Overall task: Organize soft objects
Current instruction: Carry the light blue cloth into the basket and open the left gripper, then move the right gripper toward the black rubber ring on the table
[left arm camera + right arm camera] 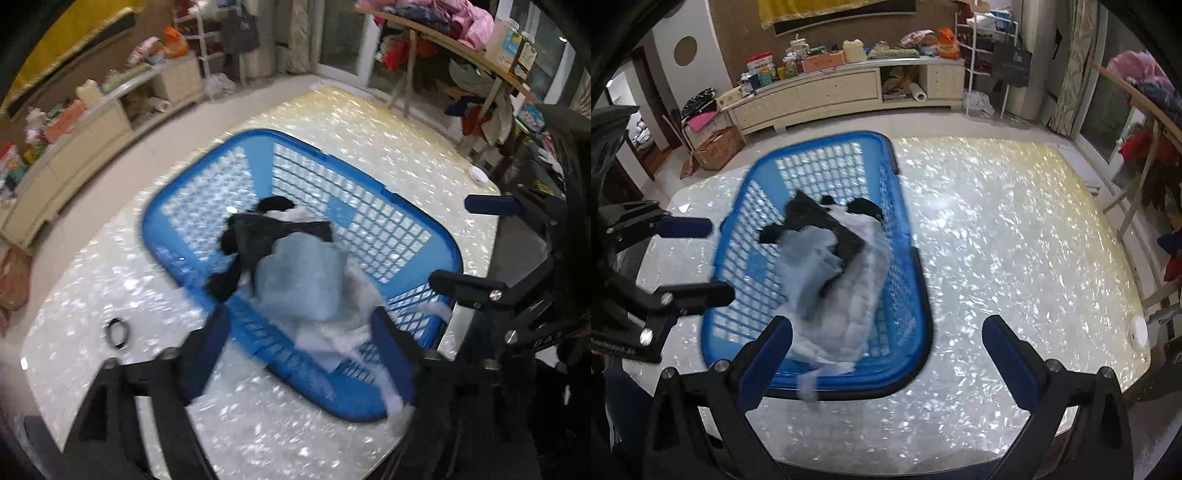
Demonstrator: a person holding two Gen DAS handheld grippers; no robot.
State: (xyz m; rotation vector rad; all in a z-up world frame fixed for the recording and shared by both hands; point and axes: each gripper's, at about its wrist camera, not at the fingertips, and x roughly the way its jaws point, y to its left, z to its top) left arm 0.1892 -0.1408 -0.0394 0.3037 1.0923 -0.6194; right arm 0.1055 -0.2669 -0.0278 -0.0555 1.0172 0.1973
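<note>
A blue plastic laundry basket stands on a shiny pearl-patterned table. In it lie a light blue cloth, a black garment and white fabric. A white strip hangs over the near rim. My left gripper is open, above the basket's near rim. My right gripper is open, empty, over the basket's near right corner. Each gripper shows in the other's view: the right one, the left one.
A small black ring lies on the table left of the basket. A white round disc sits near the table's edge. A cluttered low cabinet and a clothes-laden table stand beyond.
</note>
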